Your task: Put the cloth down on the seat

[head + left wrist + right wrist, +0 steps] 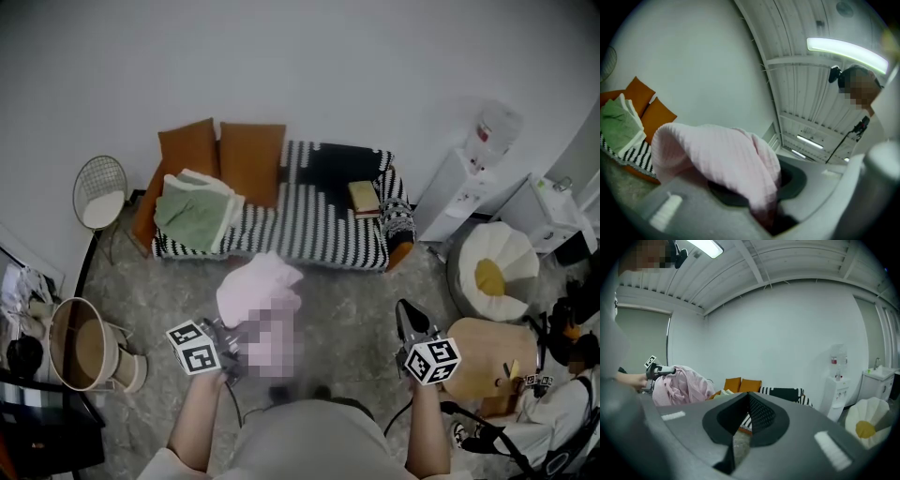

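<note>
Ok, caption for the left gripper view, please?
The left tool clamps a pink cloth; striped sofa and orange cushions behind.

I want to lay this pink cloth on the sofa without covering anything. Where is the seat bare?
The striped middle of the seat is bare, between the green folded cloth and the book. The left end is crowded by that cloth and the orange cushions; the book takes the right end.
</note>
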`<state>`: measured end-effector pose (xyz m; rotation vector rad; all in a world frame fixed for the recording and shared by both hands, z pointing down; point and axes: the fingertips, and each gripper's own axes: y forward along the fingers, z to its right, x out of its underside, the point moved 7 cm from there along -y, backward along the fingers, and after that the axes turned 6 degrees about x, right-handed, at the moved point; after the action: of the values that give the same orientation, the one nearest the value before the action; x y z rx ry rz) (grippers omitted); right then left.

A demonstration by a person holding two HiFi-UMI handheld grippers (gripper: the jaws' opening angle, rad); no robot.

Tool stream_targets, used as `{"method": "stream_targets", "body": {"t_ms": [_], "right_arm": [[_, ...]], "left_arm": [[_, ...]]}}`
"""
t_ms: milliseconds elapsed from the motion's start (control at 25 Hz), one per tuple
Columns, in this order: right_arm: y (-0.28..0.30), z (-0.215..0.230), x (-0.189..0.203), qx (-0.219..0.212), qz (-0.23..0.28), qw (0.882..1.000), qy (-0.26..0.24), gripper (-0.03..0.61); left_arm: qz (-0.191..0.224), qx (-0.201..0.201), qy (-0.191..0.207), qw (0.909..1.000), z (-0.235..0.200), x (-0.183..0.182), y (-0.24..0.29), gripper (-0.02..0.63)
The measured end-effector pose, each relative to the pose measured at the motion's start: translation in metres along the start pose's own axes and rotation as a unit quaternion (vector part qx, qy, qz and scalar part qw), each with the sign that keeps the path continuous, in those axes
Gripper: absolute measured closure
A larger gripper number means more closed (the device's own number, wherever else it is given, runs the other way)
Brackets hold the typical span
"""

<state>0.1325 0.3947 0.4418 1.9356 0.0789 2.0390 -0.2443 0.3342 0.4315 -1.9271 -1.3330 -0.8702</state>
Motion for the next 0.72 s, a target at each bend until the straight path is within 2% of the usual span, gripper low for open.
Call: {"method": "stream_targets", "body": {"t_ms": [320,720], "right_arm": [[0.018,-0.028,0.001,0.027,-0.013,1.000,0.002,0.580],[0.030,-0.053,0.011,0.024,-0.012,0.999,0.023,0.580]], "left_arm": [[-0.022,0.012,-0.011,0.9996,-0.024,0.000,-0.026,0.522],[-0.032,0.005,-0.016,0.9994,-0.032,-0.009,-0.051,0.522]]}}
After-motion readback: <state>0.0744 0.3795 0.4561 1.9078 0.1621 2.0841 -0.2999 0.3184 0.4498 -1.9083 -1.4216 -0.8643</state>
